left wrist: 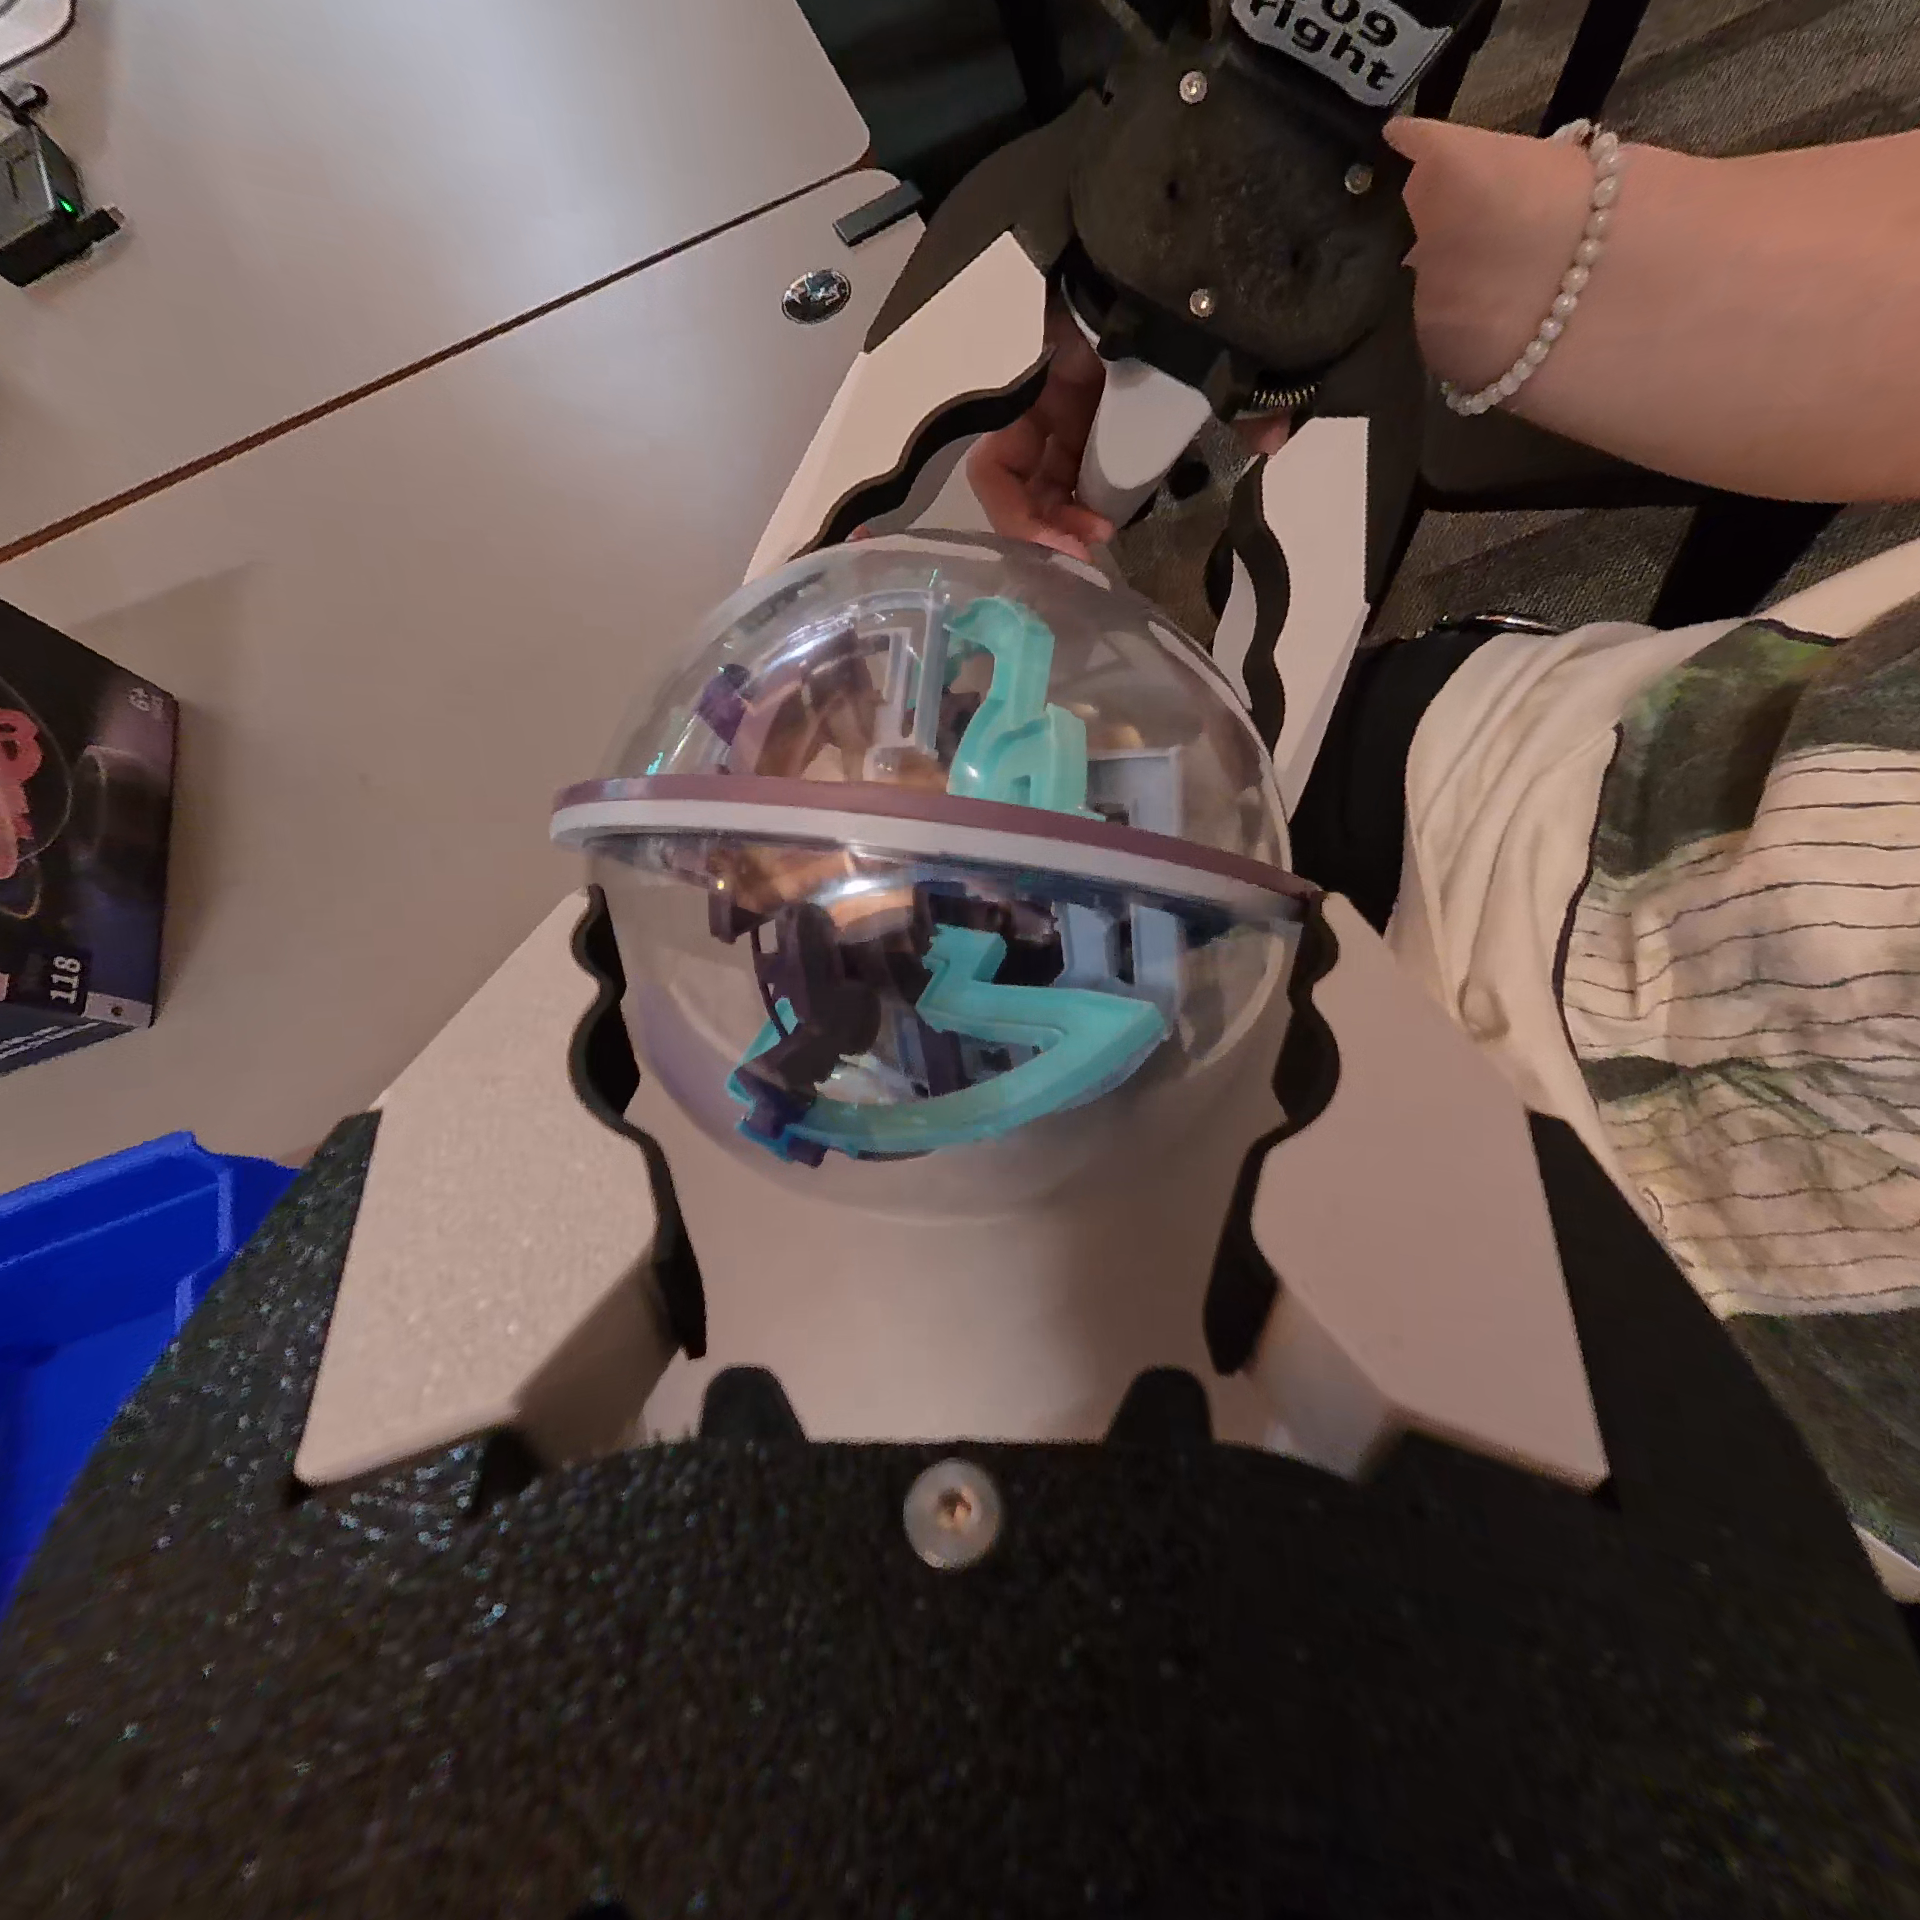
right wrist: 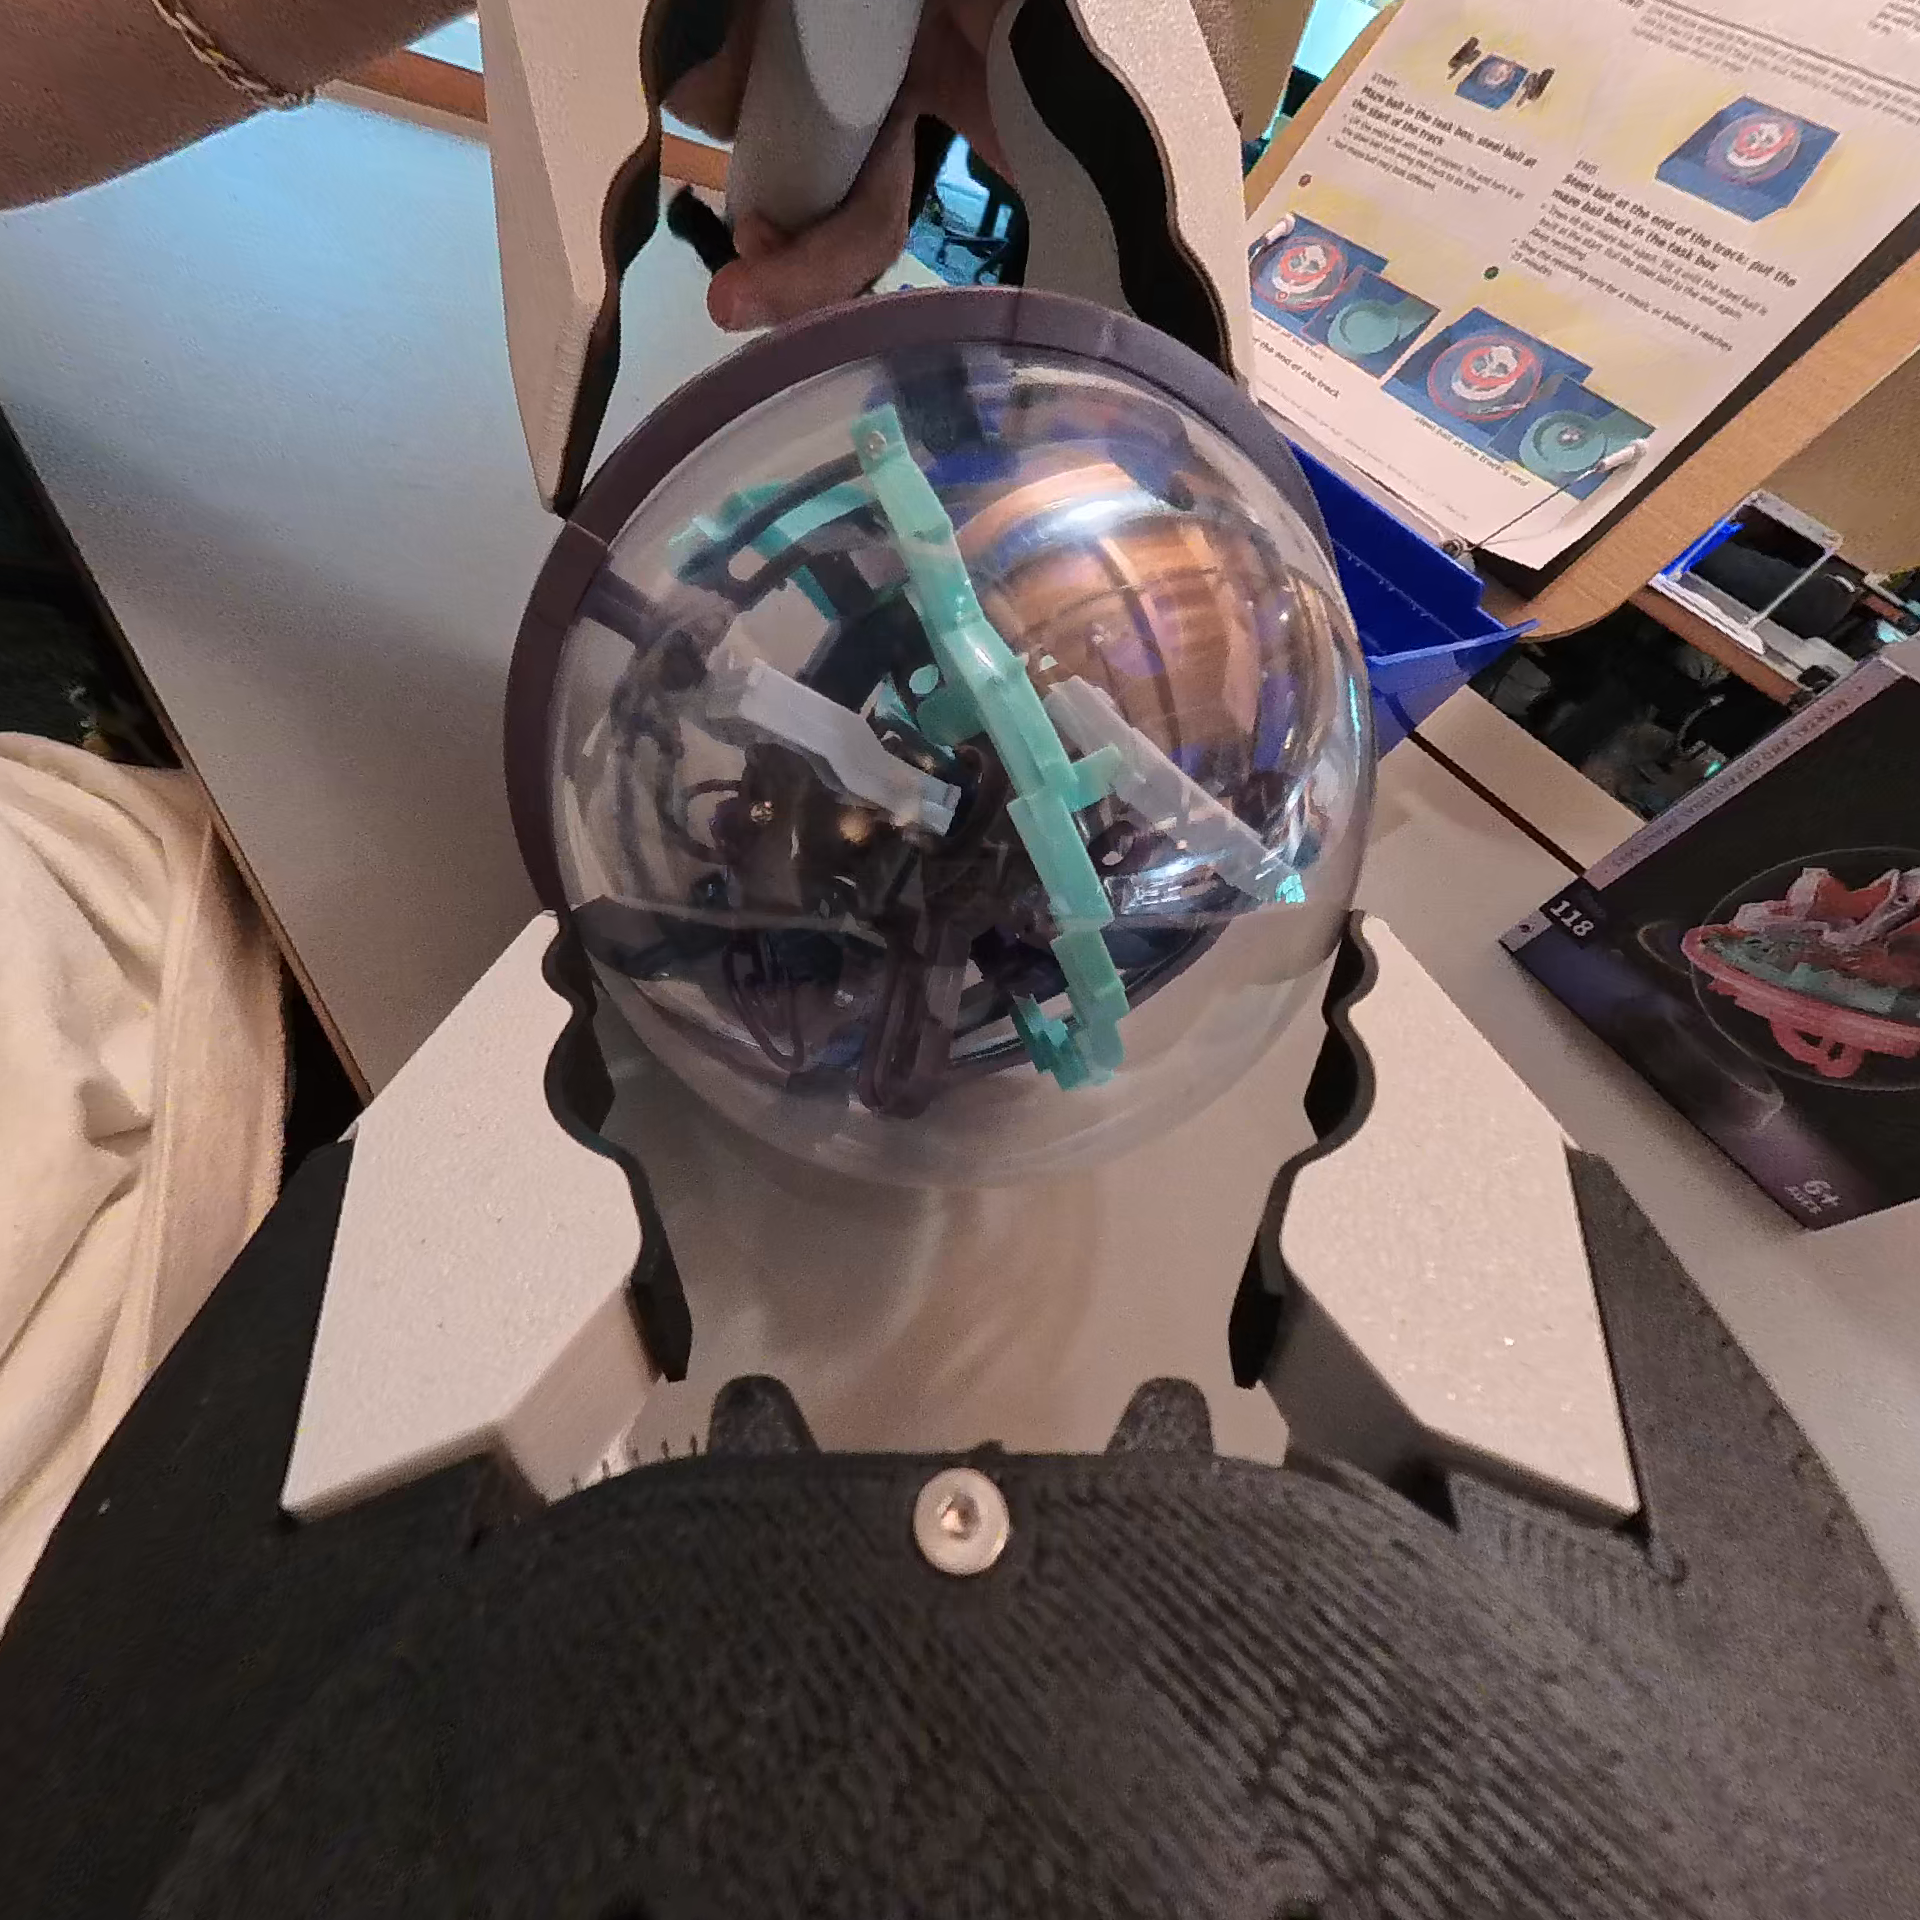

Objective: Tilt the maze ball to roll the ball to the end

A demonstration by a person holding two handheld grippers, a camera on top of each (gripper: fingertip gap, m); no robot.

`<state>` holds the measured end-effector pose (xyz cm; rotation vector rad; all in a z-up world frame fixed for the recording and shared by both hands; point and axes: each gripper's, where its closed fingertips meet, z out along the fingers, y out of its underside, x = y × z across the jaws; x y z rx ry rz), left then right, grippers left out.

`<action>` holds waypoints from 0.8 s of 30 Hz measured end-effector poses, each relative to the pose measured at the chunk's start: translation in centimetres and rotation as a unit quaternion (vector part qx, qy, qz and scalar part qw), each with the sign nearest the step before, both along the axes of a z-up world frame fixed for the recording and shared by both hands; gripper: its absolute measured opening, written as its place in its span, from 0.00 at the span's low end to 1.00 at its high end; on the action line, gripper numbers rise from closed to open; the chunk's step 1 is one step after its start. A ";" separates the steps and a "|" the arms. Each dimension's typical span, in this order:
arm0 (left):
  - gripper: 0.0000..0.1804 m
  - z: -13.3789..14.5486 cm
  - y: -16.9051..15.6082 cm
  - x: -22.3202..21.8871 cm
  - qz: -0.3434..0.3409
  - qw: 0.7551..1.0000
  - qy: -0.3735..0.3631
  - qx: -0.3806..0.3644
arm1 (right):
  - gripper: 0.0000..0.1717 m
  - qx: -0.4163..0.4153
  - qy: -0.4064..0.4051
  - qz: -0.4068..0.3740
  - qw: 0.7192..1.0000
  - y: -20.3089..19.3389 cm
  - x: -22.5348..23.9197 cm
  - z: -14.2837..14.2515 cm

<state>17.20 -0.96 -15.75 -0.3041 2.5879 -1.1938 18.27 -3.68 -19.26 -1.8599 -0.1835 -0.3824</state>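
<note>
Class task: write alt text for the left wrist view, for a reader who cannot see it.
A clear maze ball with teal and purple tracks inside is clamped between the left claw near the camera and the right claw opposite, above a pale table. A blue bin and a dark box sit left.

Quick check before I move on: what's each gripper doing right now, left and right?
Left gripper: closed on the maze ball, pads against its clear shell.
Right gripper: closed on the same maze ball from the opposite side.

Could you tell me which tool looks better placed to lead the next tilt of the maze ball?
Neither clearly: left tool and right tool both clamp the maze ball from opposite sides. Marginally the left, gripping just under the ball's equator band.
</note>
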 end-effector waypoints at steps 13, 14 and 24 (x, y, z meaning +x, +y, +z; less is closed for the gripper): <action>0.69 0.2 -0.4 0.2 0.001 1.000 -0.001 -0.013 | 0.79 0.004 0.010 0.000 1.000 -0.3 0.2 -0.1; 0.69 0.2 -0.5 0.2 0.000 1.000 -0.001 -0.015 | 0.79 0.004 0.010 0.000 1.000 -0.3 0.2 -0.1; 0.69 0.4 -1.3 0.5 -0.005 1.000 -0.001 -0.024 | 0.79 0.006 0.024 -0.008 1.000 -0.9 0.5 -0.2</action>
